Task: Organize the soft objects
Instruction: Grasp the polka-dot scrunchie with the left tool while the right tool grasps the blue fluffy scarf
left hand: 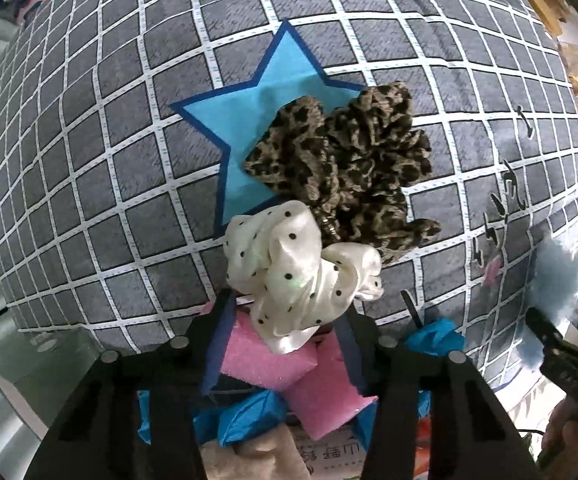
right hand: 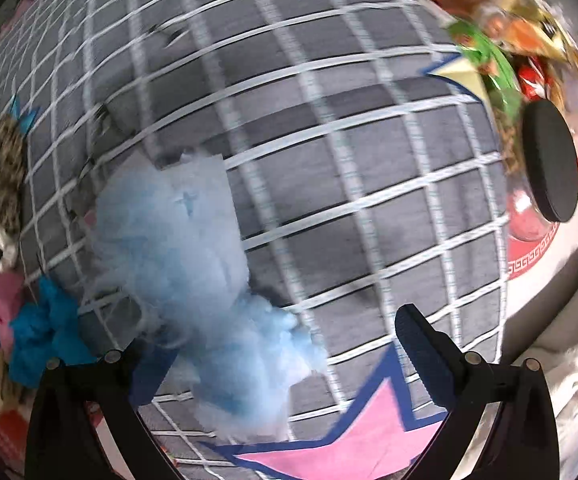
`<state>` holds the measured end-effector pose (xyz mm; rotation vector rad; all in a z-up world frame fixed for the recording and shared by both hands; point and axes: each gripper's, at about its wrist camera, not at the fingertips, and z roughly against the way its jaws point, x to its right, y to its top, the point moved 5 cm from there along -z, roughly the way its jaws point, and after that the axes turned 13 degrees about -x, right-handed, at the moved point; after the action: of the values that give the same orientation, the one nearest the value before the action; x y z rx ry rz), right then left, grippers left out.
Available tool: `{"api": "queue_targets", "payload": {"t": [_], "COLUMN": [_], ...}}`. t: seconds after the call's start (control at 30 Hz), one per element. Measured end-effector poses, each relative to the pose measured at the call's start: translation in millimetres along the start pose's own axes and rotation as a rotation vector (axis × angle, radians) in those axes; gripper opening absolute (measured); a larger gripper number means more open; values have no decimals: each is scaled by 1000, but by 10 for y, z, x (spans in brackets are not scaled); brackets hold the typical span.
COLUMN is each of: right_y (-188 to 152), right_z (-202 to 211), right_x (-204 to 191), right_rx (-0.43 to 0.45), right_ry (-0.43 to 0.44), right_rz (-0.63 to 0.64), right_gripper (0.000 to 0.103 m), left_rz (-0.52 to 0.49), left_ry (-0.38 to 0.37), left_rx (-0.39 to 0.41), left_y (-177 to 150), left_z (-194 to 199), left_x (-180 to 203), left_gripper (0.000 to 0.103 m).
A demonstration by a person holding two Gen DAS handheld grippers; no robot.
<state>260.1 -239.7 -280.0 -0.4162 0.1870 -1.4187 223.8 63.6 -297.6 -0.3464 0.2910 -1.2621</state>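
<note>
A white scrunchie with black dots [left hand: 289, 264] sits between the fingers of my left gripper [left hand: 289, 320], which is shut on its lower folds. Just beyond it a leopard-print scrunchie [left hand: 353, 152] lies on a blue star [left hand: 245, 120] printed on the grey checked sheet [left hand: 109, 160]. In the right wrist view a light blue fluffy piece [right hand: 193, 264] lies on the sheet and reaches in between the wide fingers of my right gripper [right hand: 285, 344]. It brushes the left finger and stays clear of the right one; that gripper is open.
Pink foam blocks [left hand: 265, 360] and crumpled blue cloth [left hand: 245, 420] are piled under the left gripper. A pink star [right hand: 329, 452] is printed below the right gripper. Snack packets [right hand: 489, 32], a black disc [right hand: 549, 160] and a red-and-white round thing [right hand: 529, 248] crowd the sheet's right edge.
</note>
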Motion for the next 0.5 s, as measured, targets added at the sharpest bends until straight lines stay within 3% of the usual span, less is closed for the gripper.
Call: {"api": "queue_targets", "payload": {"t": [0.17,0.3,0.37,0.5], "right_y": [-34,44,100,91], "right_z": [92,100,51,-57], "right_x": [20,-314,-442,-588], "right_rx": [28,27,22,5], "right_ry": [101,84,68,10], "right_rz": [38,106,125,167], "right_gripper": [103,103,103,103], "left_rz": [-19,-25,-28,-4], "left_ry": [-23,-36,-36,-43], "left_rx": [17,35,49,79], "left_y": [-87,-211,-339,-455], "left_z": [71,170,262,405], "left_x": [79,10,-49,-123], "left_gripper": [40,28,16,13]}}
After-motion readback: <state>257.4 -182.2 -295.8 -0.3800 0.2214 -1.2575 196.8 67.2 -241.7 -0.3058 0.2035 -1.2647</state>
